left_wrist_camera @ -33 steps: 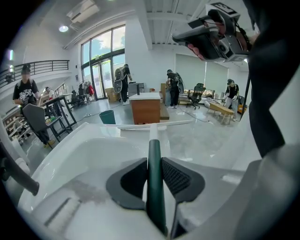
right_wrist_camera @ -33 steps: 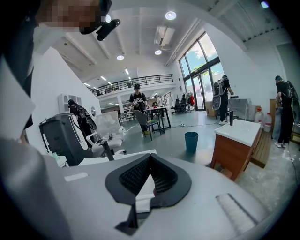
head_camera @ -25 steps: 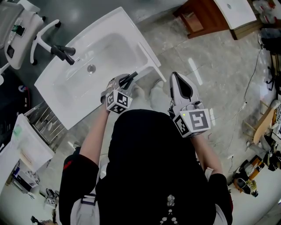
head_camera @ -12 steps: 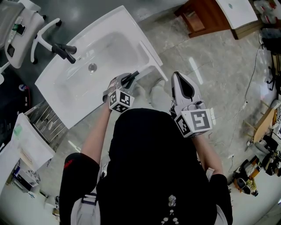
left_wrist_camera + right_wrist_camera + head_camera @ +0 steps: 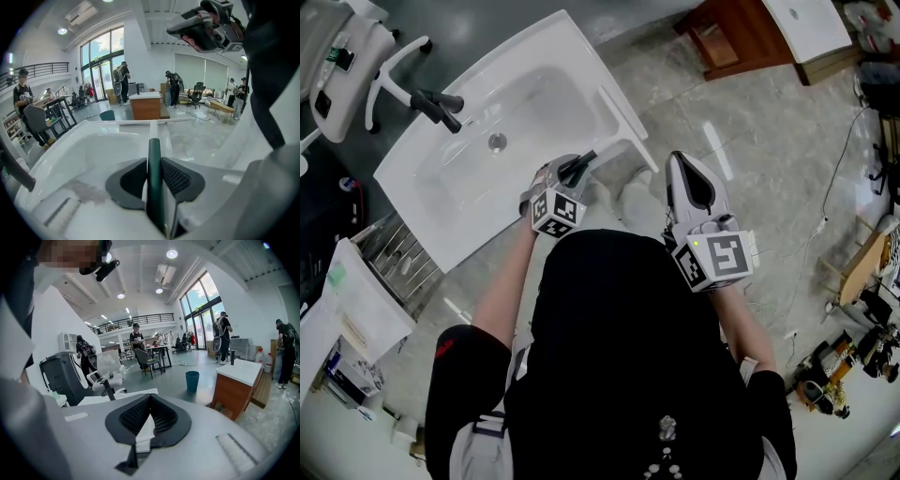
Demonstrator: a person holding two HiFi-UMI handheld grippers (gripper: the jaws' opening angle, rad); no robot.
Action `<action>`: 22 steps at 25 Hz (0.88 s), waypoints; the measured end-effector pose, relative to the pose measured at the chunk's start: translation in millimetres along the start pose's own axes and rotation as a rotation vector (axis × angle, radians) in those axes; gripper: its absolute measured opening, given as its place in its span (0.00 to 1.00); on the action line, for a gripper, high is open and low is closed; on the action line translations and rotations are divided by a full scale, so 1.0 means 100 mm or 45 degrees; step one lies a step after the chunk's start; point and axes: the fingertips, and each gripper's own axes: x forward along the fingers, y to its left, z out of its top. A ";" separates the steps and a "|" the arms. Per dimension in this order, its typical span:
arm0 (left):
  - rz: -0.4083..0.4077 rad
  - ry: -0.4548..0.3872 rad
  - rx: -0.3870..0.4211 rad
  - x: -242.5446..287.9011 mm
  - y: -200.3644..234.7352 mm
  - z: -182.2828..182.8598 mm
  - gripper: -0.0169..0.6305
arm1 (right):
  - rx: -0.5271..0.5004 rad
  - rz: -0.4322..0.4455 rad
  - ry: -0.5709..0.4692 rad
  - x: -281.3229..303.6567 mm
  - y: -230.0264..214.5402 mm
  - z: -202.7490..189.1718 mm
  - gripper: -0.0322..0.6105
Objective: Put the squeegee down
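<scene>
Bright open hall with a glazed front.
A white washbasin (image 5: 473, 234) is set beneath and ahead of the left gripper (image 5: 569, 173), on a grey marbled floor (image 5: 750, 141). Ahead and to the right of the right gripper (image 5: 677, 161), a wooden cabinet (image 5: 750, 37) with a white top is placed, with a teal bin (image 5: 192, 380) just left of it. Tall windows (image 5: 201, 310) are ranged along the far wall, a railed mezzanine (image 5: 126, 320) is carried to their left, and round lamps (image 5: 172, 254) are recessed in the white ceiling.

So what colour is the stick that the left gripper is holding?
Dark green; the squeegee handle shows best in the left gripper view.
</scene>
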 end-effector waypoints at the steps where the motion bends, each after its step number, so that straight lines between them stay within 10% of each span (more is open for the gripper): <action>1: -0.002 -0.005 -0.001 0.00 0.00 0.01 0.19 | 0.001 -0.001 0.001 0.00 -0.01 0.00 0.05; 14: 0.060 -0.085 -0.126 -0.16 0.12 0.25 0.29 | 0.016 0.065 -0.024 0.01 0.01 0.00 0.05; 22: 0.344 -0.206 -0.325 -0.59 0.45 0.66 0.03 | 0.022 0.188 -0.022 0.01 -0.03 0.01 0.05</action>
